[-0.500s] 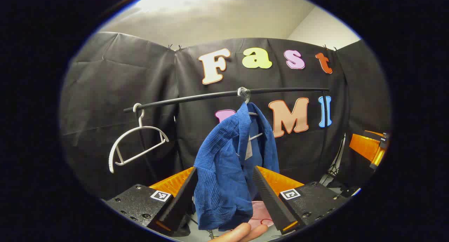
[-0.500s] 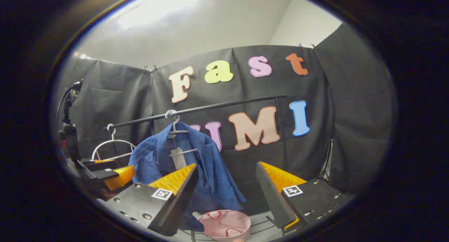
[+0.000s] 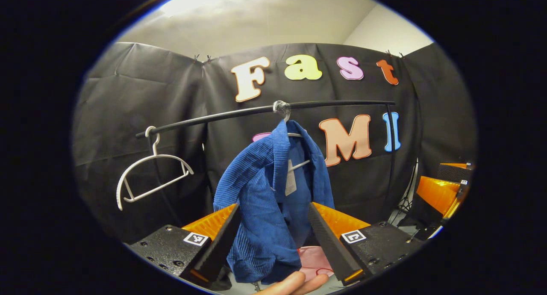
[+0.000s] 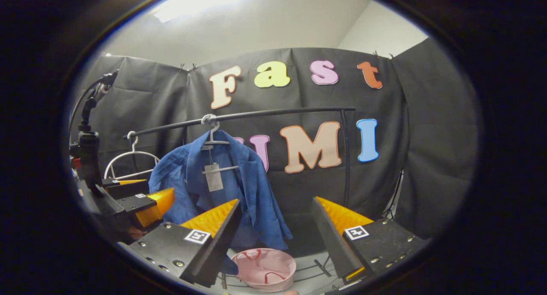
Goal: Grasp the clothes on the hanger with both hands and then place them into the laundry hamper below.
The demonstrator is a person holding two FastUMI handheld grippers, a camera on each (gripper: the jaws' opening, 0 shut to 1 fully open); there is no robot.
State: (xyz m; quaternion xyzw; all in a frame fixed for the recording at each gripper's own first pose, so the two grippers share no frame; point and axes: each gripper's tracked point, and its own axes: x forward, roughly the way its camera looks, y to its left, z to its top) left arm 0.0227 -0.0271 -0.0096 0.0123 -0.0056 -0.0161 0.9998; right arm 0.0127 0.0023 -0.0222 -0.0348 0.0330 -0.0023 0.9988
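Note:
A blue ribbed shirt [image 3: 273,192] hangs on a pale hanger [image 3: 299,164] from a black rail [image 3: 239,113]. My left gripper [image 3: 273,239] stands open in front of its lower part, fingers either side of the cloth and apart from it. In the right gripper view the same shirt [image 4: 213,188] hangs left of centre, with a tag at its collar. My right gripper [image 4: 275,237] is open, right of and below the shirt, holding nothing. The pink hamper [image 4: 264,268] sits on the floor under the shirt, and the left gripper [image 4: 141,201] appears at the shirt's left side.
An empty white hanger [image 3: 149,175] hangs at the rail's left end. The rail's upright post [image 4: 345,158] stands right of the shirt. A camera stand [image 4: 87,145] rises at the far left. A person's fingertips [image 3: 295,283] show under my left gripper. The right gripper [image 3: 442,192] shows at far right.
Both views have shifted slightly, so the rail and shirt sit a little to the left and higher. The shirt now hangs left of centre between my left fingers. Both grippers stay open.

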